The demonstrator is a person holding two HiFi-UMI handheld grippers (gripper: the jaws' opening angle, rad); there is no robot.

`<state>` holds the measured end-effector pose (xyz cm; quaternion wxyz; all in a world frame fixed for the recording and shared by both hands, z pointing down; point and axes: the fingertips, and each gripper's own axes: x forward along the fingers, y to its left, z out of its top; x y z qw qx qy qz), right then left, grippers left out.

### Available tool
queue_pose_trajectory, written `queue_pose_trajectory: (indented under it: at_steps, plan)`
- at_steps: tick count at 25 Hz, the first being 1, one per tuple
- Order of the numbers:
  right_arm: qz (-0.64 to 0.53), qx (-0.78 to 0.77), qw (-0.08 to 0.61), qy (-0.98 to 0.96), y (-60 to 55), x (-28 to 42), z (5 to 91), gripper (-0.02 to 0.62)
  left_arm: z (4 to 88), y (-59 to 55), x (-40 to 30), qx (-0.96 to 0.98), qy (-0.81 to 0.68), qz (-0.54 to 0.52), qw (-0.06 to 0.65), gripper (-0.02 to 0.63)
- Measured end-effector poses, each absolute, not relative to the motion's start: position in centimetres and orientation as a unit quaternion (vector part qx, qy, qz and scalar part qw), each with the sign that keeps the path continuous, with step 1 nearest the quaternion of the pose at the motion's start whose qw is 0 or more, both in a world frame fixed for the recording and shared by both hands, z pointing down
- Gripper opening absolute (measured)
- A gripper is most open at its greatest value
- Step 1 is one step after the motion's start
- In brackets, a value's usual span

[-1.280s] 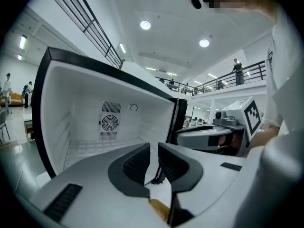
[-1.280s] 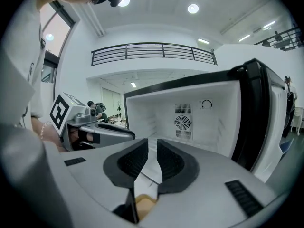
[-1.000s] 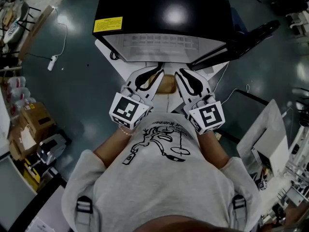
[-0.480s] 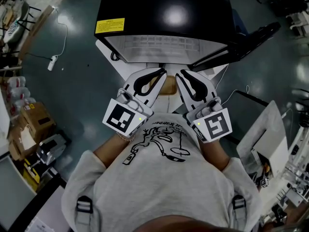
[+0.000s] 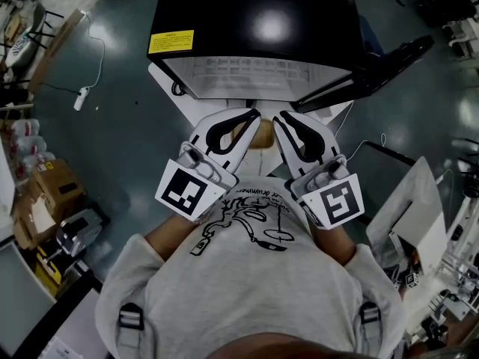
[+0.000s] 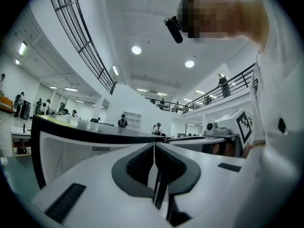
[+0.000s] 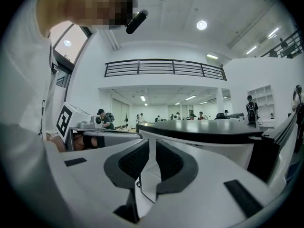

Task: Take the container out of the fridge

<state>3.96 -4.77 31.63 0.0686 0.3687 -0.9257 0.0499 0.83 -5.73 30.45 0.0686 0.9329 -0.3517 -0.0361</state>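
Left gripper (image 5: 251,116): jaws shut flat together on nothing. Right gripper (image 5: 279,118): jaws a narrow slit apart, just been closing, nothing between them. The tan boxy container (image 5: 259,134), as it appears, sits low before the open front of the black-topped fridge (image 5: 254,13), directly between and below both tips, neither hand nearer. The black door (image 5: 378,58) stands swung right, so withdrawal toward the person looks unobstructed.
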Motion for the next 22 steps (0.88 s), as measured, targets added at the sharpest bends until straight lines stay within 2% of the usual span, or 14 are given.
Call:
queue_pose_trajectory:
  at_steps: [22]
  plan:
    - [0.049, 0.368, 0.073, -0.926, -4.75, 3.97, 31.29, 0.058, 30.06, -5.5, 1.0, 0.935, -0.346, -0.039, 0.069, 0.021]
